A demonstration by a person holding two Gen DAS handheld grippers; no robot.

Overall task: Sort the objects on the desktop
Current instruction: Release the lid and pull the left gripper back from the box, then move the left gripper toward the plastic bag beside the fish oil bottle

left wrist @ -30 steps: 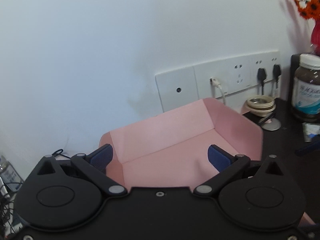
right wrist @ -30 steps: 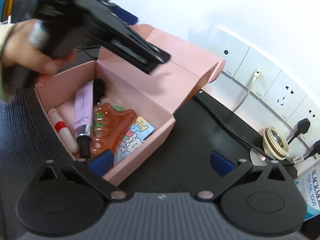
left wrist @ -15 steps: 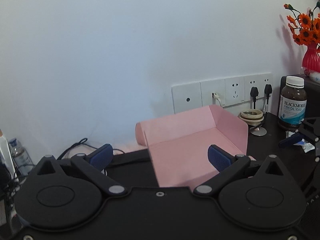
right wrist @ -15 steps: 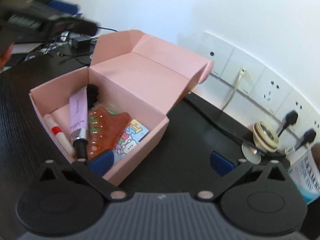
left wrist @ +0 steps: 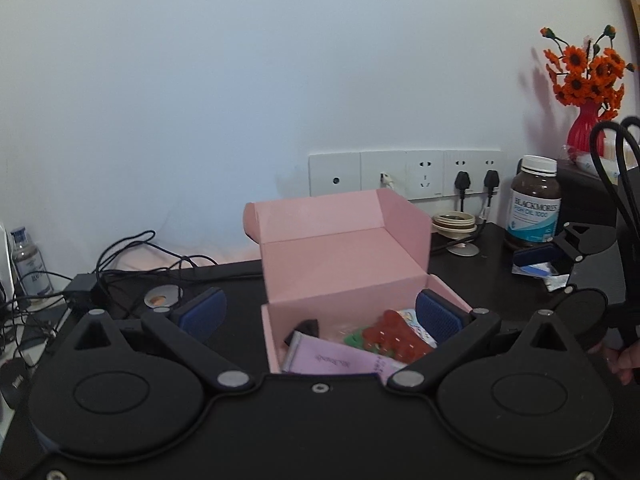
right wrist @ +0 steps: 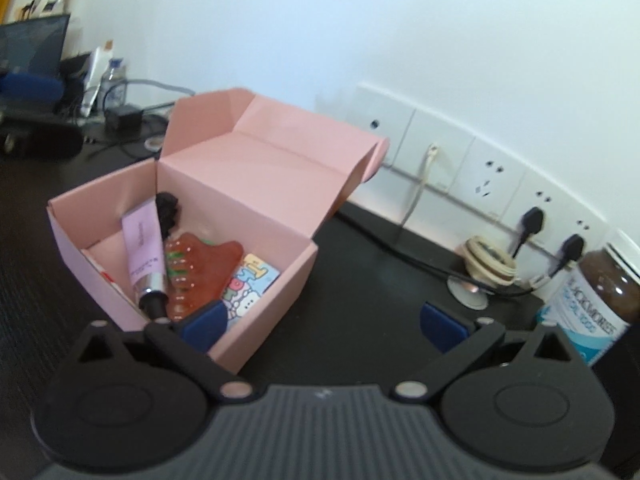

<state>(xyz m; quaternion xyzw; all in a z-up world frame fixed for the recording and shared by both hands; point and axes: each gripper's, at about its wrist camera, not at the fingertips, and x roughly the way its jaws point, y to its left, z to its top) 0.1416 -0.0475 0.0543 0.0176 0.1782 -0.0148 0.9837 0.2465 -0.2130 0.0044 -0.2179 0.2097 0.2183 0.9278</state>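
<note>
Now we see pink box (right wrist: pixel 256 196), lid up, on dark surface (right wrist: pixel 360 280); both our grippers, left (left wrist: pixel 318 314) and right (right wrist: pixel 324 322), jaws spread, empty. Box straddles left jaws, sits by right's left jaw. Bare surface right of box.

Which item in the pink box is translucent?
The orange-red hair clip, lying between the lilac tube and the cartoon card; you can see its teeth through it, while those two are opaque.

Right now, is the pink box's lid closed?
No, the pink box stands open, its lid folded back, showing items inside.
</note>
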